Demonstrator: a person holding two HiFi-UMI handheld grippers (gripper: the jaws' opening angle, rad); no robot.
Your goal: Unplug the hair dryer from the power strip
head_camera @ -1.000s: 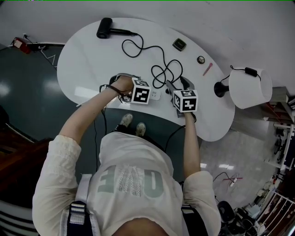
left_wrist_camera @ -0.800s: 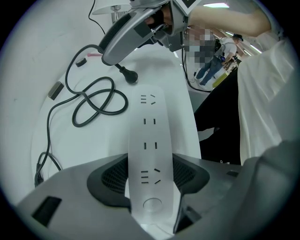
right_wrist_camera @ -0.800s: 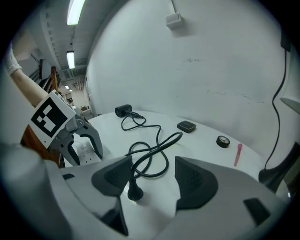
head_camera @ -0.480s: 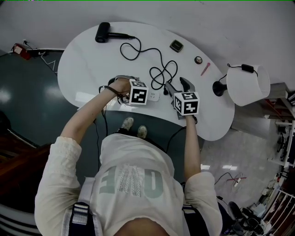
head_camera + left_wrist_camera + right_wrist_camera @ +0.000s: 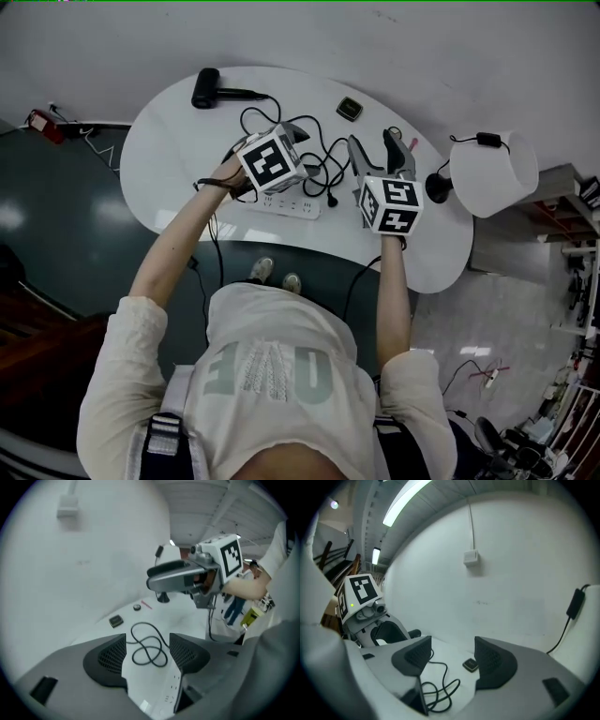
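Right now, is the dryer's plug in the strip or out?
Out: the strip has nothing plugged in, and the plug lies beside its end.

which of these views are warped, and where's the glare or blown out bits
Head view: dim overall with a wide-angle bend, and pale light reflections on the dark floor. Left gripper view: heavy fisheye with black corners, and the wall looks soft and featureless. Right gripper view: same fisheye, with the ceiling strip light blown out to white.

The person wears a cream top with pale green letters, and the grey left gripper and right gripper carry black-and-white marker cubes.
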